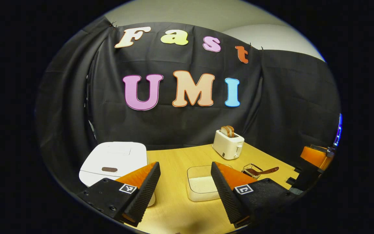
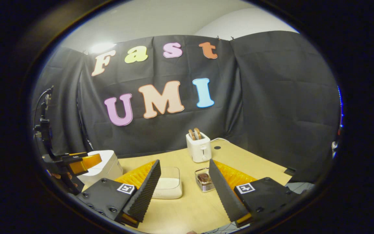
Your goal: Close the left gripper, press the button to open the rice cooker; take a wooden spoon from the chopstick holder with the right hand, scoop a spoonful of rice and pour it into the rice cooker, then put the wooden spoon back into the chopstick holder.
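The white rice cooker (image 1: 112, 161) sits closed at the table's left, with a dark oval button (image 1: 109, 169) on the front of its lid. My left gripper (image 1: 185, 167) hovers open just in front of it, nothing between its fingers. A clear box of rice (image 1: 201, 183) lies ahead. The wire chopstick holder (image 1: 251, 169) holds a wooden spoon (image 1: 268, 170) whose handle leans right. My right gripper (image 2: 184, 162) is open and empty, with the rice box (image 2: 169, 185) and the chopstick holder (image 2: 204, 179) ahead. The rice cooker (image 2: 104, 165) and the left gripper (image 2: 73, 162) are at its left.
A white toaster (image 1: 228, 144) with bread slices stands at the back of the wooden table (image 1: 180, 208), also seen as the toaster (image 2: 199, 146). Black cloth walls close the back and sides. The right gripper (image 1: 313, 162) appears at the far right edge.
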`<state>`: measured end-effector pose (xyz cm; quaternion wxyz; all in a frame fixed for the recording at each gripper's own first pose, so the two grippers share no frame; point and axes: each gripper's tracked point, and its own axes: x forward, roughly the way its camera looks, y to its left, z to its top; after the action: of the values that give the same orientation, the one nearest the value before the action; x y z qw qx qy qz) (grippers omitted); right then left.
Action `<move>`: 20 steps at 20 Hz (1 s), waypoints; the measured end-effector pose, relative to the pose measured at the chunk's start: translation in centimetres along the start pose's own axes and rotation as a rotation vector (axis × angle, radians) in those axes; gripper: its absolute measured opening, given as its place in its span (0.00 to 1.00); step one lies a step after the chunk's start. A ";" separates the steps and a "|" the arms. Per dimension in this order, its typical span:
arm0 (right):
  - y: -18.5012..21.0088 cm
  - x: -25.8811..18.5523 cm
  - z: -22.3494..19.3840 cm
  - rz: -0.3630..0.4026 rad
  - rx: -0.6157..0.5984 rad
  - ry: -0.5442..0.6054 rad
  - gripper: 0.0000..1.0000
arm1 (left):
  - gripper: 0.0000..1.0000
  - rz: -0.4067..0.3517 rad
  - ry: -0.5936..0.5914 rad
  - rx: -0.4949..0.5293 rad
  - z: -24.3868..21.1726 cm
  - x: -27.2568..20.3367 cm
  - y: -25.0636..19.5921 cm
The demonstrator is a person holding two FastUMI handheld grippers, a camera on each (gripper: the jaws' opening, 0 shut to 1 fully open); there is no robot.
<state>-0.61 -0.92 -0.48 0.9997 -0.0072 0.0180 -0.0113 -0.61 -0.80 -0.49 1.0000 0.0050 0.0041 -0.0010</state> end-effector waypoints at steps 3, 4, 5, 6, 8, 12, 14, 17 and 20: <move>-0.1 -0.2 -0.3 -0.006 -0.001 0.015 0.94 | 0.93 -0.006 0.004 -0.001 -0.1 0.0 0.0; -0.2 -0.3 -0.3 -0.008 -0.006 0.018 0.94 | 0.93 -0.011 0.009 -0.002 -0.2 0.1 -0.1; -0.3 -0.3 -0.4 -0.008 -0.010 0.019 0.94 | 0.92 -0.015 0.011 -0.004 -0.3 0.0 -0.2; -0.4 -0.3 -0.3 -0.009 -0.015 0.019 0.94 | 0.90 -0.015 0.010 -0.005 -0.2 -0.2 0.0; -0.3 0.0 -0.2 -0.005 -0.019 0.017 0.94 | 0.84 -0.013 0.004 0.000 0.3 -0.2 0.2; -0.1 0.1 0.0 0.002 -0.028 0.009 0.94 | 0.59 -0.011 -0.012 0.021 0.8 -0.3 1.0; 0.0 0.2 0.1 0.009 -0.036 0.004 0.94 | 0.46 -0.017 -0.016 0.008 1.1 -0.5 1.2; 0.1 0.4 0.2 0.017 -0.048 -0.001 0.94 | 0.20 -0.016 -0.012 -0.012 1.2 -0.4 1.9; 0.3 0.4 -0.1 0.024 -0.048 0.009 0.94 | 0.01 0.019 -0.004 0.001 1.1 -0.5 3.3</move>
<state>-0.19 -0.64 -0.55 0.9993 -0.0309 0.0229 0.0011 -1.12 2.46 0.67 0.9999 0.0054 0.0019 0.0083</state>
